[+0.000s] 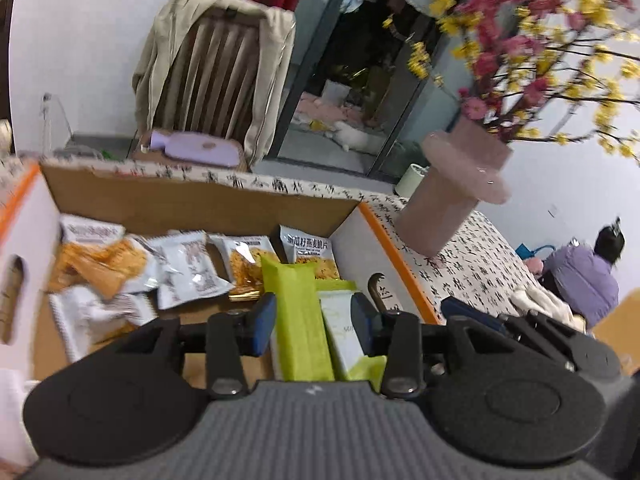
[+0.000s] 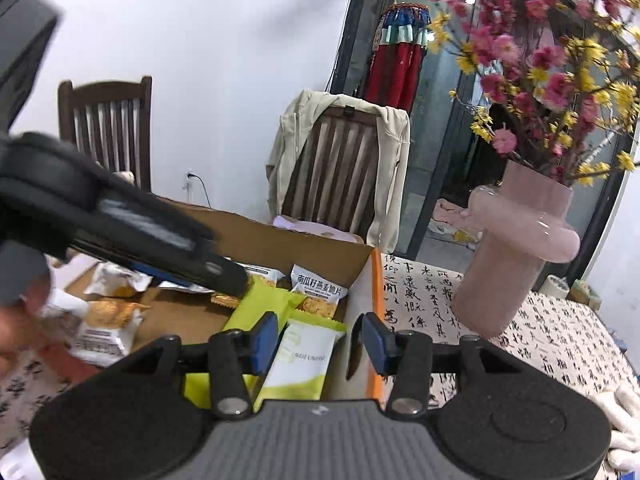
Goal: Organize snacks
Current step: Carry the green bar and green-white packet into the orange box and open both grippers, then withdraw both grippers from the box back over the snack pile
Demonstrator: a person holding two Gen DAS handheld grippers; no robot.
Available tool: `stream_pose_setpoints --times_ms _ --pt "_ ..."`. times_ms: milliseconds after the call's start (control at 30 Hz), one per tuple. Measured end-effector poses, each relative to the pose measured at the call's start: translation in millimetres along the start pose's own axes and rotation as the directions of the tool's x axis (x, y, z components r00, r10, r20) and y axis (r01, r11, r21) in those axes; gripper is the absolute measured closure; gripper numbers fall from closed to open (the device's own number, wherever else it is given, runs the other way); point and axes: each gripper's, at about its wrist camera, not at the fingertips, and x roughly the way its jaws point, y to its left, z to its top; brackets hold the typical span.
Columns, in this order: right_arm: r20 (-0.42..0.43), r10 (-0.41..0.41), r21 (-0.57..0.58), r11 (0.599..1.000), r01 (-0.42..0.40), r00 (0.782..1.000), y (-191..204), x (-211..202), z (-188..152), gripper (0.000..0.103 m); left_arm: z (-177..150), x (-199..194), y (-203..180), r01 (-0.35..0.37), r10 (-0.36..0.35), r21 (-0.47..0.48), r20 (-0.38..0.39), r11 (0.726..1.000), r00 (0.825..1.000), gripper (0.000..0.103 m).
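Observation:
A cardboard box (image 1: 192, 204) with an orange-edged white side holds several snack packs: orange-and-white crisp packets (image 1: 308, 252), a lime green pack (image 1: 298, 320) and a white-and-green pack (image 1: 344, 332). My left gripper (image 1: 314, 326) is open above the two green packs, holding nothing. In the right wrist view my right gripper (image 2: 320, 338) is open over the white-and-green pack (image 2: 304, 356) and the box's right wall (image 2: 374, 304), empty. The left gripper (image 2: 132, 240) reaches into the box (image 2: 288, 248) from the left there.
A pink vase (image 1: 448, 196) with pink and yellow flowers stands right of the box on a calligraphy-print tablecloth (image 1: 480, 264); it also shows in the right wrist view (image 2: 516, 248). A chair with a beige jacket (image 1: 212, 76) stands behind the table. A person in purple (image 1: 584, 276) sits far right.

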Motion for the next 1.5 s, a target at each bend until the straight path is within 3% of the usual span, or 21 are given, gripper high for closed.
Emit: stream_pose_setpoints --times_ms 100,167,233,333,433,600,833,1100,1267,1400,1500 --pt "0.015 0.014 0.011 1.000 -0.014 1.000 -9 -20 2 0.054 -5 -36 -6 -0.051 0.047 0.071 0.052 0.996 0.998 0.057" --pt "0.031 0.027 0.017 0.999 -0.027 0.999 -13 -39 3 0.048 -12 -63 -9 -0.073 0.062 0.127 0.091 0.989 0.994 0.049" --pt "0.044 0.042 0.017 0.999 -0.043 0.998 -14 -56 5 0.042 -23 -92 -16 -0.092 0.066 0.209 0.125 0.974 0.990 0.046" --pt "0.067 0.057 0.007 0.998 -0.057 0.996 -12 -88 4 0.033 -44 -133 -29 -0.145 0.089 0.303 0.190 0.942 0.978 0.031" --pt "0.098 0.077 0.003 0.997 -0.078 0.992 -10 -122 -1 0.027 -68 -171 -39 -0.182 0.094 0.357 0.252 0.916 0.963 0.023" --pt "0.139 0.126 0.025 0.991 -0.130 0.982 -11 -181 -23 0.019 -118 -225 -50 -0.191 0.089 0.338 0.294 0.922 0.952 0.016" --pt "0.139 0.163 0.046 0.984 -0.171 0.977 -3 -248 -76 0.014 -196 -285 -56 -0.252 0.150 0.286 0.335 0.924 0.930 0.006" --pt "0.106 0.202 0.068 0.975 -0.209 0.974 24 -309 -148 0.010 -277 -321 -59 -0.317 0.232 0.223 0.336 0.922 0.913 0.005" --pt "0.056 0.227 0.087 0.969 -0.231 0.972 41 -332 -191 0.010 -315 -332 -56 -0.295 0.243 0.166 0.275 0.941 0.930 0.005" --pt "0.024 0.230 0.087 0.969 -0.232 0.973 47 -342 -211 0.010 -324 -331 -54 -0.296 0.248 0.180 0.246 0.938 0.937 0.004" --pt "0.005 0.189 0.091 0.978 -0.189 0.982 47 -342 -217 0.010 -324 -333 -55 -0.284 0.239 0.170 0.245 0.944 0.940 0.004"
